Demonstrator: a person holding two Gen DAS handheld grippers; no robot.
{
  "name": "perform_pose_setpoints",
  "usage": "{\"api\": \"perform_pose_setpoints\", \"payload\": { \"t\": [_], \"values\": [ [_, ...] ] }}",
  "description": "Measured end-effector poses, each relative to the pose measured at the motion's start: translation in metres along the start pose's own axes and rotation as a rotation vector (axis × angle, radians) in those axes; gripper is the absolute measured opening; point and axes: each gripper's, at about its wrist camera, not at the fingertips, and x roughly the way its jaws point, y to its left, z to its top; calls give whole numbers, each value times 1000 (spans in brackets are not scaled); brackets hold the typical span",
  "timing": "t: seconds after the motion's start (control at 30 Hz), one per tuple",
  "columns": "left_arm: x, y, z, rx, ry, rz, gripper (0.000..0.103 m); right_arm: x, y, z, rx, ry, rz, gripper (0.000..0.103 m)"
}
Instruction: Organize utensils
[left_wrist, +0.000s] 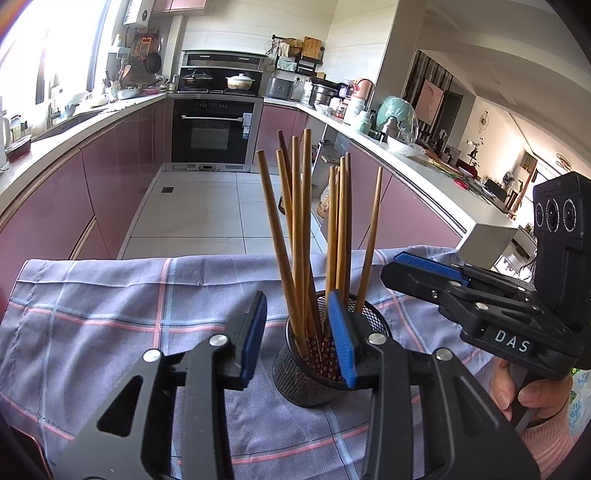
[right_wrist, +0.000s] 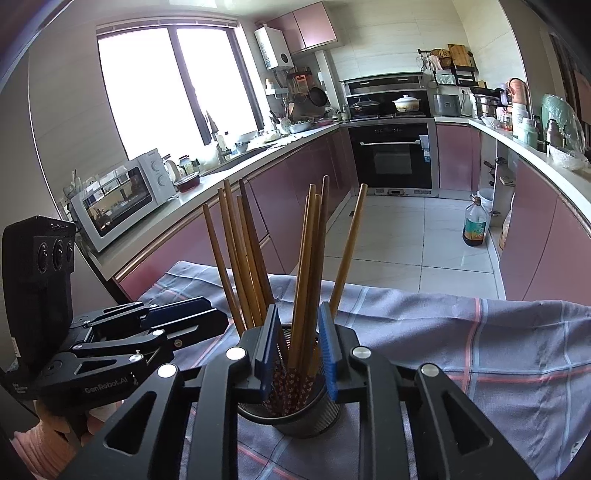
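A black mesh cup stands on a checked purple cloth and holds several brown wooden chopsticks with patterned red ends, standing upright and fanned out. My left gripper is open, its jaws apart just in front of the cup, holding nothing. The right gripper's body shows to the right of the cup. In the right wrist view the cup and chopsticks sit between my right gripper's open jaws, nothing gripped. The left gripper's body shows at the left.
The cloth covers a table at the kitchen's near end. Pink cabinets and counters run along both sides to an oven. A microwave sits on the left counter. An oil bottle stands on the tiled floor.
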Motion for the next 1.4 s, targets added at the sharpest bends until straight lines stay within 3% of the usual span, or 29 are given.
{"api": "perform_pose_setpoints", "payload": {
  "t": [0.1,0.17,0.2,0.27,0.33,0.47,0.53,0.7,0.9,1.4],
  "values": [
    [-4,0,-5,4,-26,20,52,-3,1,-5,-1,-9,-7,32],
    [-8,2,-10,5,-54,40,68,-6,3,-9,-5,-19,-23,50],
    [-10,0,-13,11,-67,51,70,-8,3,-12,-7,-29,-31,54],
    [-18,0,-18,25,-104,87,87,-13,5,-18,-9,-51,-48,63],
    [-27,2,-25,26,-153,130,98,-18,6,-24,-8,-72,-67,69],
    [-41,8,-42,21,-197,204,98,-31,17,-41,-60,-137,-149,92],
    [-47,10,-50,22,-201,245,98,-40,21,-50,-76,-181,-180,97],
    [-61,18,-72,-4,-216,330,98,-50,30,-68,-61,-223,-199,97],
    [-74,5,-98,49,-229,380,98,-51,56,-89,-110,-243,-234,97],
    [-120,-10,-104,23,-310,378,98,-72,74,-100,-94,-300,-184,97]
  ]
}}
